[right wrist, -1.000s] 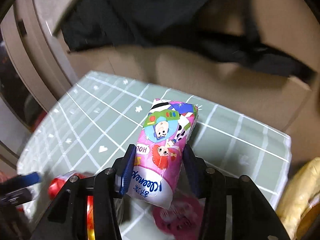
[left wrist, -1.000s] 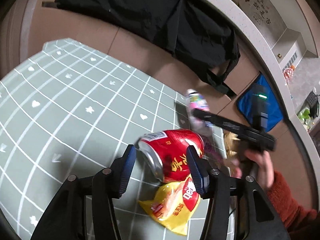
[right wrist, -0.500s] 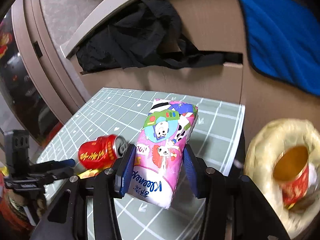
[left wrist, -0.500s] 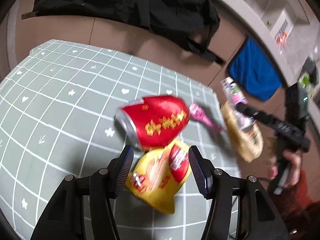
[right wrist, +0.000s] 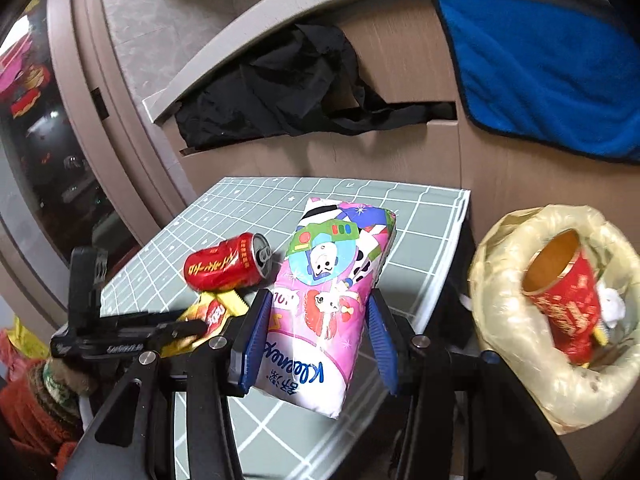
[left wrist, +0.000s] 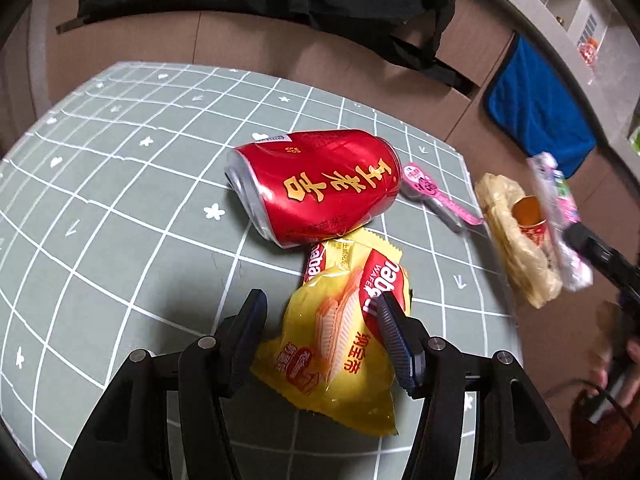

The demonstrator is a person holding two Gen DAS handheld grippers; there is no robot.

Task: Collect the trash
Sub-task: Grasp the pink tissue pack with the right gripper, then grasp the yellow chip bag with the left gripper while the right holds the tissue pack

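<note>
Two grippers are in my feeds. My right gripper (right wrist: 316,344) is clamped on the pink cartoon-printed tissue pack (right wrist: 328,300), its blue pads pressing both long sides, and holds the pack above the green grid mat (right wrist: 416,248) that covers the table. At about three o'clock from it in the right wrist view sits the bag-lined trash bin (right wrist: 516,344), just off the mat's edge, with a red paper cup (right wrist: 564,304) lying tilted inside.

My left gripper (left wrist: 320,336) has its jaws spread, straddling the yellow wafer packet (left wrist: 340,340) that lies flat on the mat; the right pad overlaps the packet's edge, but I cannot tell whether it touches. At twelve o'clock from the packet the red drink can (left wrist: 316,186) lies on its side, touching the packet's top edge. A small pink wrapper (left wrist: 436,196) rests at three o'clock of the can, near the mat's edge.

Behind the table, a black cloth (right wrist: 280,88) and a blue towel (right wrist: 552,76) hang over the counter.
</note>
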